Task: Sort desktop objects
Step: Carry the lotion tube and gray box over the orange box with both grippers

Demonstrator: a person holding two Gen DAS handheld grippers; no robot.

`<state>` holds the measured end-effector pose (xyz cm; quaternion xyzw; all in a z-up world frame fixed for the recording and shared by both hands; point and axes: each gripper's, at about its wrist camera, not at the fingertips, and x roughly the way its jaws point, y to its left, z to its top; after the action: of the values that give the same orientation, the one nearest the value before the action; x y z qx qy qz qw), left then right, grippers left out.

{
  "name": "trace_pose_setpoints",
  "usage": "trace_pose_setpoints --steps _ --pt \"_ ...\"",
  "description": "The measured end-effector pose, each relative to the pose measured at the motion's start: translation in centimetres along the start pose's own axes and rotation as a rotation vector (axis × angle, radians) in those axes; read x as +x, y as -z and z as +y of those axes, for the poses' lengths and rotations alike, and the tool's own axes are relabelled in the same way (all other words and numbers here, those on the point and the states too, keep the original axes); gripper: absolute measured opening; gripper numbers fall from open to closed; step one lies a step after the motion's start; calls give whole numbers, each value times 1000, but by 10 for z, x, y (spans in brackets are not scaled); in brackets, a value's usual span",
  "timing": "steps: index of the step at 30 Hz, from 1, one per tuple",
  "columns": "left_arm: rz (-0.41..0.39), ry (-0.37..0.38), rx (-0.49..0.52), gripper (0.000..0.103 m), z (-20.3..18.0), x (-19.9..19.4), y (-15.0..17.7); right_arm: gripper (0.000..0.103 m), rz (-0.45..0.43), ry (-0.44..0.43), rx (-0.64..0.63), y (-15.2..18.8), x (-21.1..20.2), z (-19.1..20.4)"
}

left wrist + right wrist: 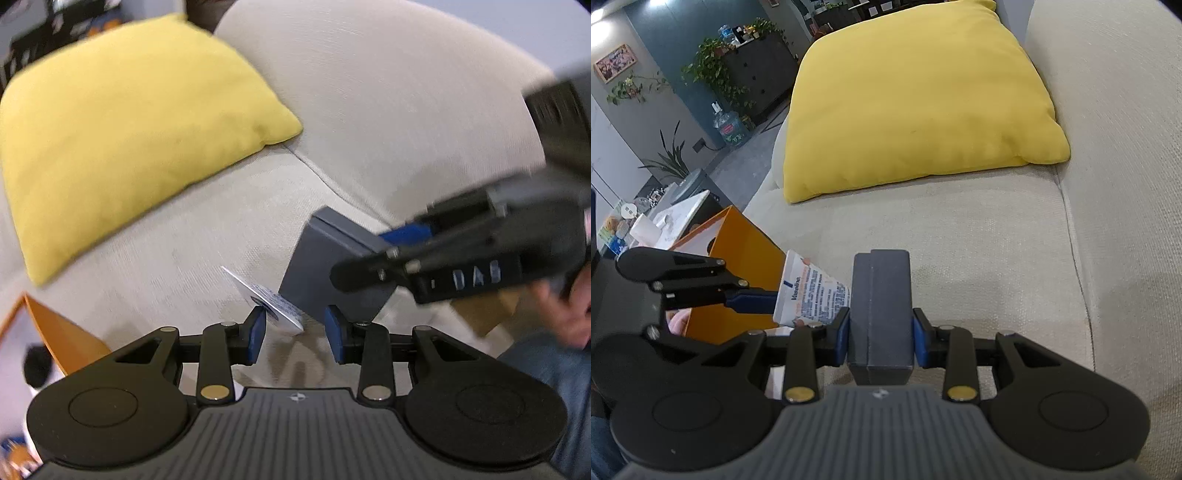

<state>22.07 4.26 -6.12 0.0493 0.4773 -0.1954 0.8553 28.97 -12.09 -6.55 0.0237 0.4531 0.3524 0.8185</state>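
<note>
Left wrist view: The left gripper (295, 334) points down at the beige sofa seat (177, 258). A white Vaseline tube (271, 304) sits between the blue pads. The left pad (258, 328) touches the tube's flat end; the right pad (334, 332) shows a gap, so whether the tube is firmly clamped cannot be told from this view. The right gripper (354, 258) enters from the right edge, closed on a dark grey box (317, 269). The box hangs above the seat, just beside the tube. A yellow cushion (129, 129) lies at the seat's back left. An orange bin (62, 332) shows at the lower left corner; its contents are not readable here.

Right wrist view: The right gripper (881, 339) clamps the dark grey box (881, 306) on both flanks, with the box upright between the pads. The left gripper (753, 299) reaches in from the left, one finger laid against the Vaseline tube (812, 293). The tube is held over the seat's front left edge, beside the orange bin (746, 258). A pink item shows inside the bin's lower part; it cannot be identified. The yellow cushion (916, 99) occupies the seat's far end.

Task status (judgement): Both items are lifted and neither is deposited. Placement of the tube and the box remains outstanding. The bin is the likely destination for at least one of them.
</note>
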Motion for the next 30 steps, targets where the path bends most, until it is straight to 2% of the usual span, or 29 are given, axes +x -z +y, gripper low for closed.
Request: trace_pose_setpoints --steps 4,6,8,9,11,14,19,25,30 --pt "29 46 -147 40 15 -3 -12 36 5 22 -13 4 -3 1" --pt "52 50 -206 36 21 1 -19 36 7 24 -16 5 -5 1" --pt "82 27 -243 26 24 9 -25 36 7 31 -19 6 -6 1" --pt "90 15 -254 25 24 12 -26 36 8 31 -18 7 -6 1" --pt "102 -8 -275 15 25 17 -28 36 10 33 -18 8 -7 1" --pt "109 -19 -297 9 23 15 -27 36 10 42 -24 9 -9 4" --pt "95 -44 -295 8 15 6 -27 36 -11 68 -38 11 -23 11" --pt "19 -66 -292 8 1 -45 -25 36 -75 90 -68 11 -61 31" --pt "-39 -103 -298 8 -11 -110 -12 36 -139 64 -111 13 -99 63"
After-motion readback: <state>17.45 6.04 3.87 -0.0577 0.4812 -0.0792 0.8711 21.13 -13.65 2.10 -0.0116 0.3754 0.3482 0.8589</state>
